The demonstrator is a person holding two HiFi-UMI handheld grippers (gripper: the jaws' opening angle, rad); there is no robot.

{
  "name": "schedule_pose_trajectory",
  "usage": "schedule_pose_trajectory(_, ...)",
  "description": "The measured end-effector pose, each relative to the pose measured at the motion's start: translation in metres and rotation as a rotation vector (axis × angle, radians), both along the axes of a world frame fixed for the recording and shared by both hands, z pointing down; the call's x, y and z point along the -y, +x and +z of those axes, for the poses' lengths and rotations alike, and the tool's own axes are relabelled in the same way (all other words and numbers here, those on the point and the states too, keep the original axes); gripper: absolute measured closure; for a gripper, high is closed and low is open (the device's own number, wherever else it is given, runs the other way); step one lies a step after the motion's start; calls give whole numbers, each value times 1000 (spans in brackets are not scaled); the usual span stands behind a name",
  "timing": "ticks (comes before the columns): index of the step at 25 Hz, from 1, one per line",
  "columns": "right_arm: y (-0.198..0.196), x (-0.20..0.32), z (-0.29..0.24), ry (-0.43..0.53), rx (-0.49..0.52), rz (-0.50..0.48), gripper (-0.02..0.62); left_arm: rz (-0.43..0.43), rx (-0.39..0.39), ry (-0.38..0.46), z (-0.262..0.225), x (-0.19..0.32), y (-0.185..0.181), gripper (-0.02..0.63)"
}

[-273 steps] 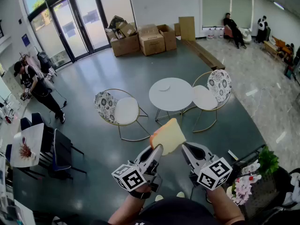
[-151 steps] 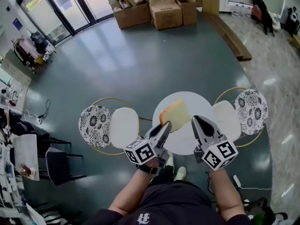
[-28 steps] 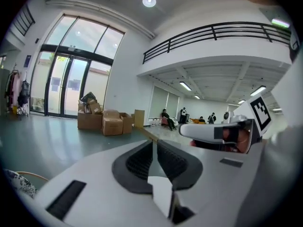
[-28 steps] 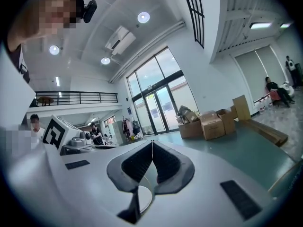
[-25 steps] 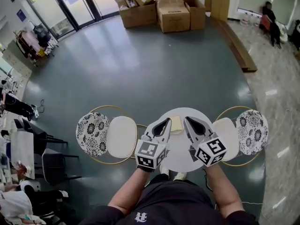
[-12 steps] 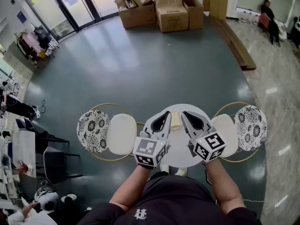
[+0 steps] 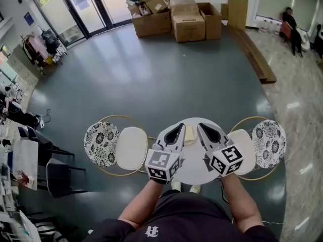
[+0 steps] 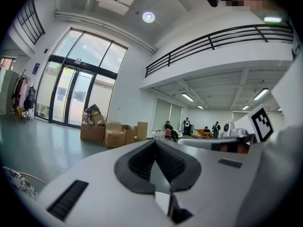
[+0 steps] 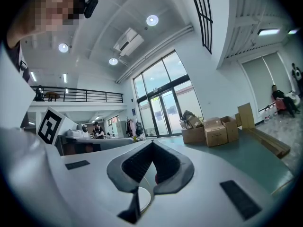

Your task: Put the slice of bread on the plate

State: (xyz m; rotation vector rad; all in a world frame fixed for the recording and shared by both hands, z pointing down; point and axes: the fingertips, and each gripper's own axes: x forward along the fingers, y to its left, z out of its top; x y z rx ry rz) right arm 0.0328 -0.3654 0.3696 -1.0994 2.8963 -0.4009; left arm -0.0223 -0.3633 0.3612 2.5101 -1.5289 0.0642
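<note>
The pale yellow slice of bread lies flat on the round white table, between my two grippers. I cannot make out a plate under it against the white top. In the head view my left gripper hangs just left of the slice, and my right gripper just right of it. In the left gripper view the left gripper has its jaws together at the tip with nothing in them. The right gripper looks the same in its own view. Both point out level over the room.
Two gold-framed chairs flank the table, one with a white seat at the left and another at the right. Cardboard boxes stand by the glass doors. A long wooden plank lies on the floor.
The bread, earlier carried in my left gripper's jaws, now lies on the table and that gripper is shut on nothing. Over the last second both grippers have lifted slightly.
</note>
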Motion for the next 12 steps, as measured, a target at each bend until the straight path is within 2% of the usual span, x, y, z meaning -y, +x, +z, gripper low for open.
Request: schedule_pose_trajectory(12,-4,4,-3,10,-7,-1,591,6,-2,9,-4,4,-1,600)
